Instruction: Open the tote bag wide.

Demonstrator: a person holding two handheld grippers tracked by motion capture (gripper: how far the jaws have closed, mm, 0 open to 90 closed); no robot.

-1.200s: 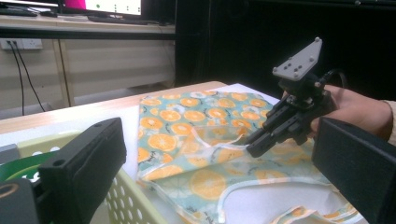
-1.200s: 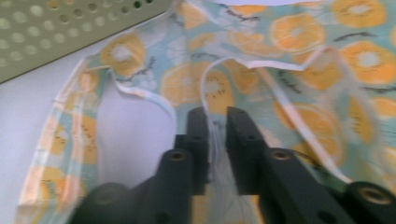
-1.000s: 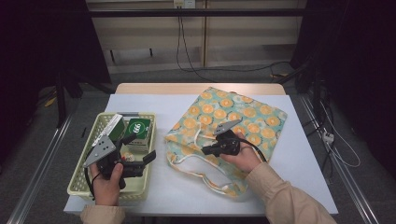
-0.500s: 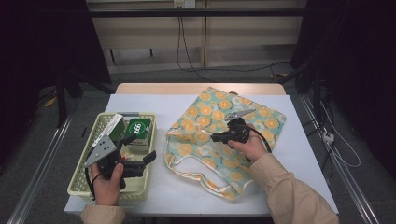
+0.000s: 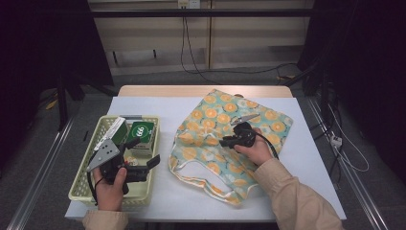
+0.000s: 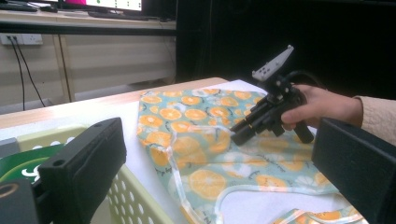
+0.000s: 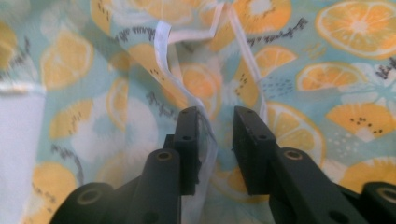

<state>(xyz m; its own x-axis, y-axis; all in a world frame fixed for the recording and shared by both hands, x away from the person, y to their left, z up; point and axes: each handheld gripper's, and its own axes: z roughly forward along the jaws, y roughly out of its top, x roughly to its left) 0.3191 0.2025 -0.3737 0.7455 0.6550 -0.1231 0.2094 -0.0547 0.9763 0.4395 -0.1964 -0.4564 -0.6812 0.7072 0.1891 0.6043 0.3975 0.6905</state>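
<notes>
Right gripper (image 5: 229, 142): over the middle of the bag, 2 jaws parted by a narrow gap, with a white strap running up between them; not yet pinched as far as the right gripper view shows.
Left gripper (image 5: 149, 163): held over the near end of the basket, jaws spread wide, nothing between them.
Bag (image 5: 268, 120): a thin cloth tote printed with orange slices, lying flat on the white table cover right of the basket, its mouth and 2 looped handles toward the person.
Strap (image 7: 170, 79): white edging tape, lying in loose folds on the cloth just ahead of the right jaws.
Handling: probably light, soft and floppy; it will sag and bunch rather than keep shape, and the smooth fabric may slide out of a shallow pinch.
Where to hold: the strap or the hemmed mouth edge looks the firmest place, taken deep in the jaws.
Basket (image 5: 84, 165): pale yellow, perforated, holding a green box (image 5: 141, 132) at its far end.
</notes>
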